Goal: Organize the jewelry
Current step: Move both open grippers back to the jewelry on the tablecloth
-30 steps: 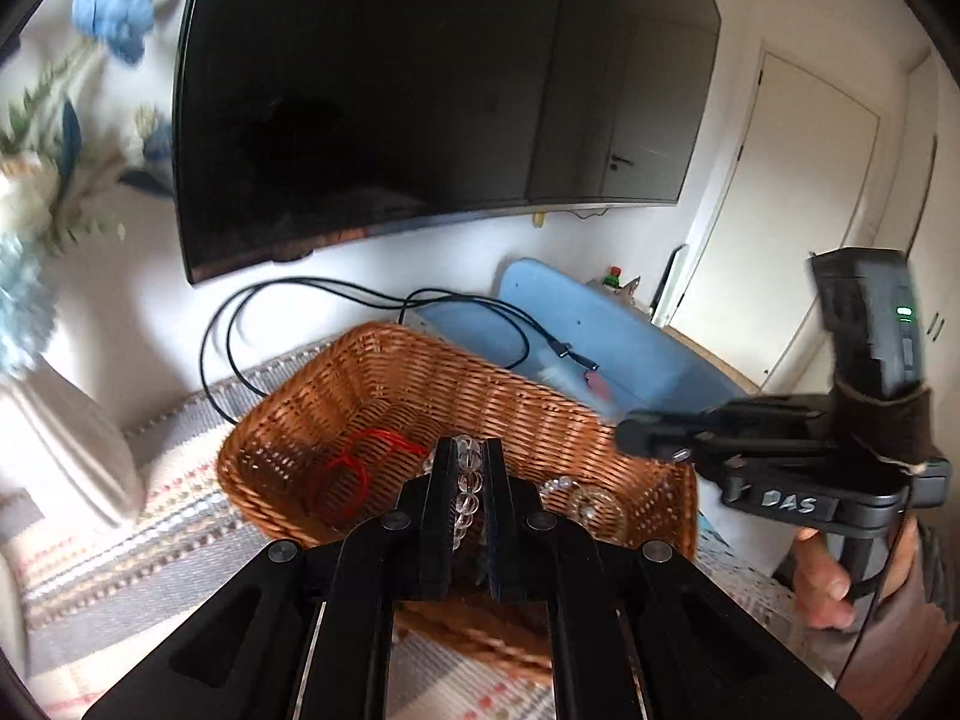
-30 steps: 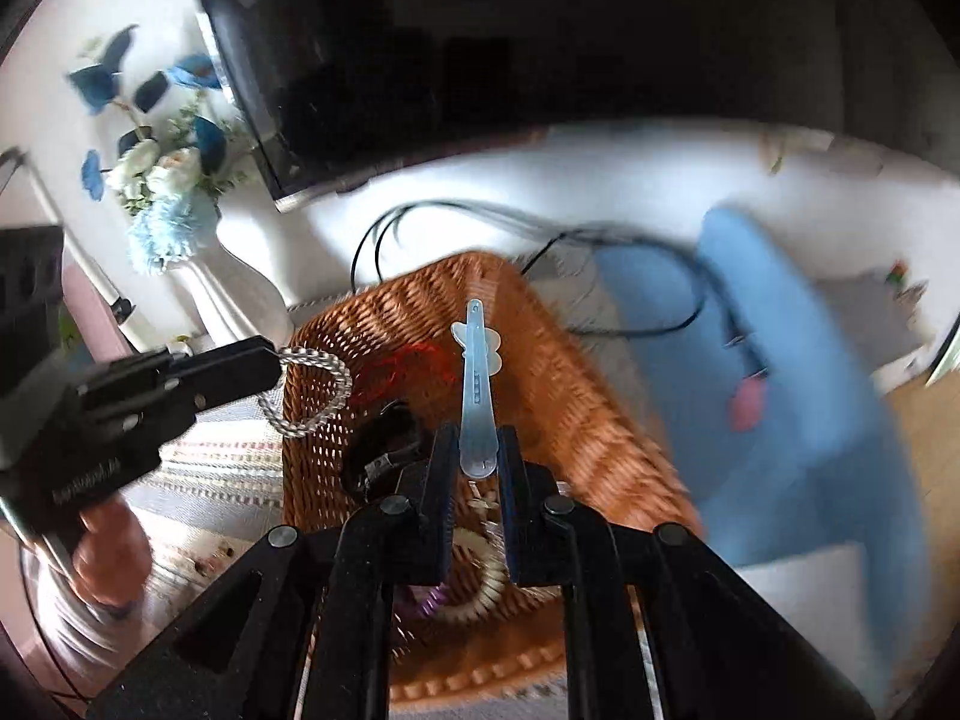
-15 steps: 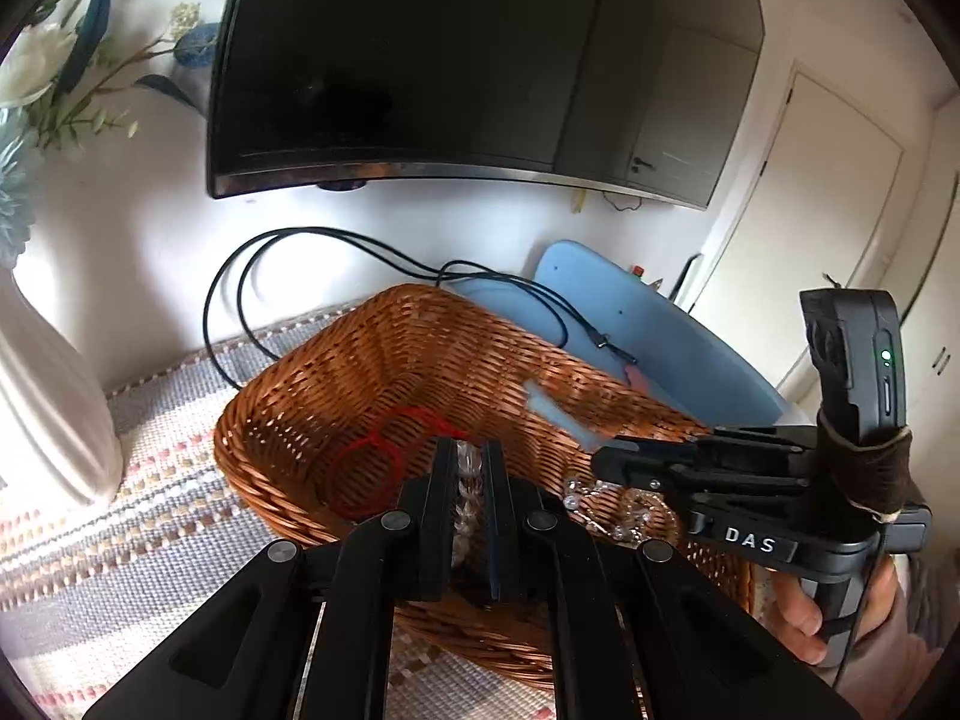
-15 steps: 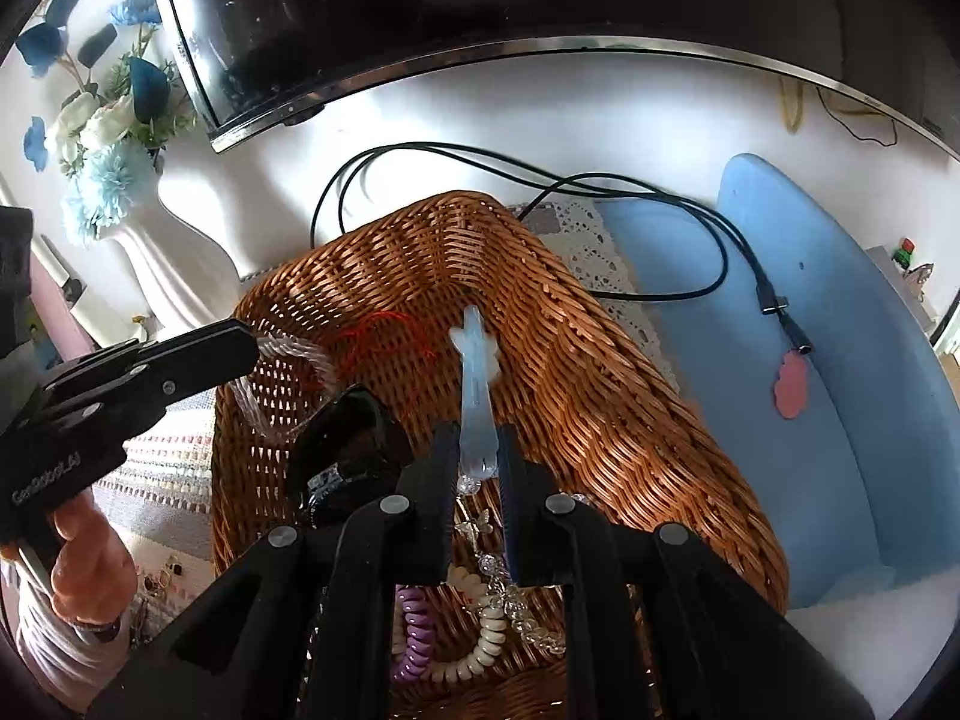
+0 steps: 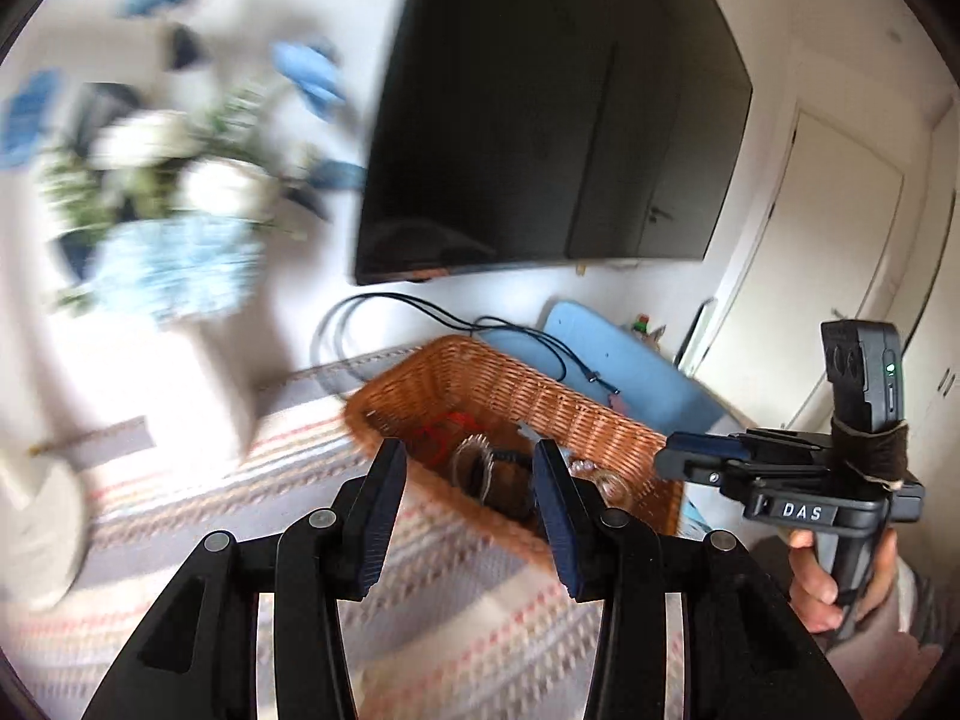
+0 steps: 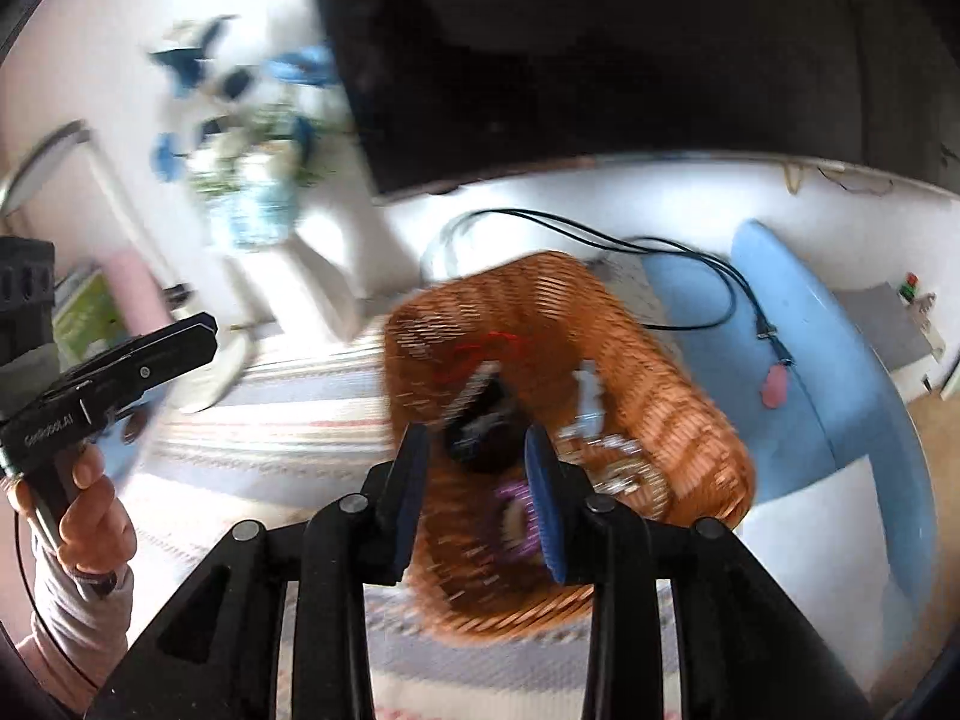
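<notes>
Both tools, left tool (image 5: 470,468) and right tool (image 6: 477,456), gape near basket (image 5: 600,420) rim.

Each of the 2 cameras rides behind its own fingers and looks forward and down toward the wall. The left wrist view sits off the near left corner of the wicker basket (image 5: 528,414), facing the dark TV (image 5: 540,120), with the right gripper (image 5: 672,459) at its right edge. The right wrist view hangs closer over the basket (image 6: 660,384), the left gripper (image 6: 204,336) at its left edge. Both share basket, TV, blurred flowers (image 5: 174,192) and striped cloth (image 6: 288,420).
</notes>
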A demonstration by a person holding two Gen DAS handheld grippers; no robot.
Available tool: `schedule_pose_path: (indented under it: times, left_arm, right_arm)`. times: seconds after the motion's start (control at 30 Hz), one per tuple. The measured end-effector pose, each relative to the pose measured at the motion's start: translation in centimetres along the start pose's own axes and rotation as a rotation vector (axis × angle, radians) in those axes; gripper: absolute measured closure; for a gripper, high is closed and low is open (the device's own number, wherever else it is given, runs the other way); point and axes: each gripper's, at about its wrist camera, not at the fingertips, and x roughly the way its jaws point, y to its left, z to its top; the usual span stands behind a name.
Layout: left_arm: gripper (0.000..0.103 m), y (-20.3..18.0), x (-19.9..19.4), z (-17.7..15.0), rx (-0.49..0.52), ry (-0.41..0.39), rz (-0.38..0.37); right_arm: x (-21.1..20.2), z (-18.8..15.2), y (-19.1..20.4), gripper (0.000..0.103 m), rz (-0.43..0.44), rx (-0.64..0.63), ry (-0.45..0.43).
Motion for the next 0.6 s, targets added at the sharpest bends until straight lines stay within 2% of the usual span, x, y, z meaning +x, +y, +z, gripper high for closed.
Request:
schedule_pose_path:
  times: [0.1,0.23,0.4,0.5,0.6]
  left_arm:
    - [0.058,1.1,-3.7,-2.8,-0.019,0.003,0.029]
    - [0.058,2.4,-5.9,-8.5,-0.027,0.078,0.117]
    - [0.058,4.3,-5.1,-14.2,-0.062,0.199,0.122]
    - [0.058,4.4,-4.0,-15.9,-0.037,0.241,0.129]
    - [0.058,3.6,-3.1,-16.6,0.005,0.249,0.133]
  right_arm:
    - [-0.9,-1.6,3.0,0.067,0.044,-0.036,-0.003]
    - [0.6,-4.7,6.2,0.067,0.109,-0.046,0.057]
    - [4.3,-7.5,8.1,0.067,0.151,-0.015,0.183]
    - [5.7,-7.9,8.8,0.067,0.152,-0.012,0.218]
    - [6.8,-7.8,9.4,0.067,0.136,-0.025,0.234]
